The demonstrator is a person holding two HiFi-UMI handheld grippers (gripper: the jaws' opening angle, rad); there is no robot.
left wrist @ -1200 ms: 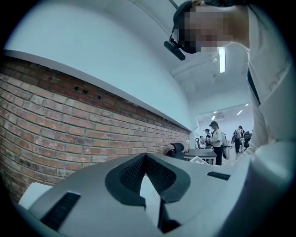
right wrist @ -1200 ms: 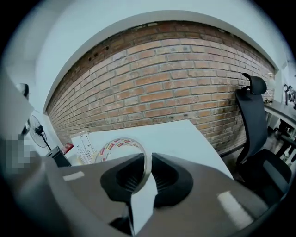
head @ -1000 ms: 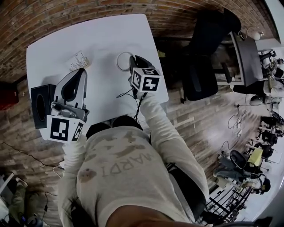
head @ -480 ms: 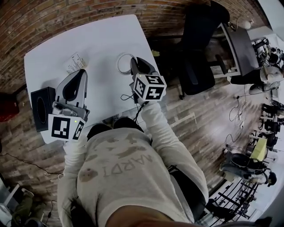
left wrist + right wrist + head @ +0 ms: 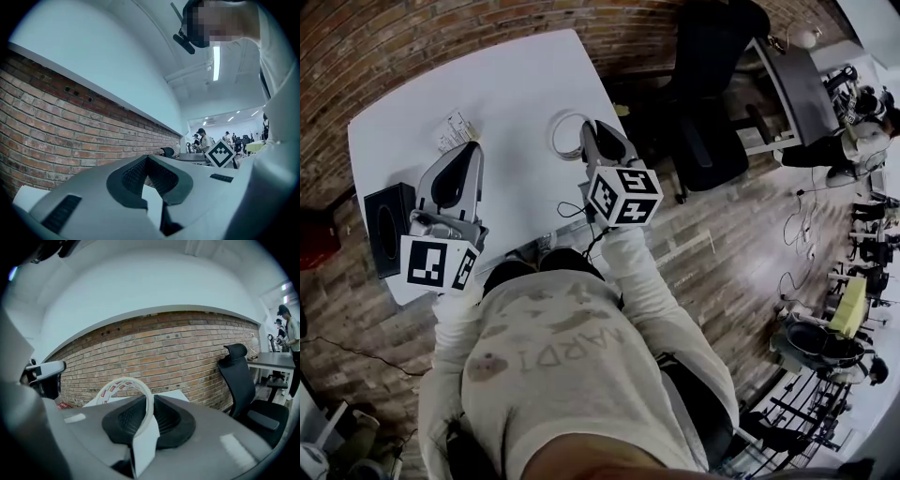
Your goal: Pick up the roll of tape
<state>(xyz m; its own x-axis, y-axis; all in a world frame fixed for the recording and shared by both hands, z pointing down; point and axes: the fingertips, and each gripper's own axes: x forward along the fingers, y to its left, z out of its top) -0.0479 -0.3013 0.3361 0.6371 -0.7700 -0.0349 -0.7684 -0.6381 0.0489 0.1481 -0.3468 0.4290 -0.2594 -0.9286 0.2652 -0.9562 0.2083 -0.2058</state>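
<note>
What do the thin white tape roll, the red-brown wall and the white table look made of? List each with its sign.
Thin white tape roll: likely paper or plastic film; a slim, red-printed band.
Red-brown wall: brick, rough; mortar lines show.
White table: smooth, even top, perhaps laminate; unsure.

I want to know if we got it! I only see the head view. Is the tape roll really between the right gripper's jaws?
Observer: Yes. In the right gripper view, the right gripper has its jaws pinching the tape roll by its thin wall.
Operator: Is anything printed on it?
Observer: Small red marks run along the inside of the ring.
Operator: And the left gripper?
Observer: In its own view, the left gripper has its jaws together, with nothing between them.
</note>
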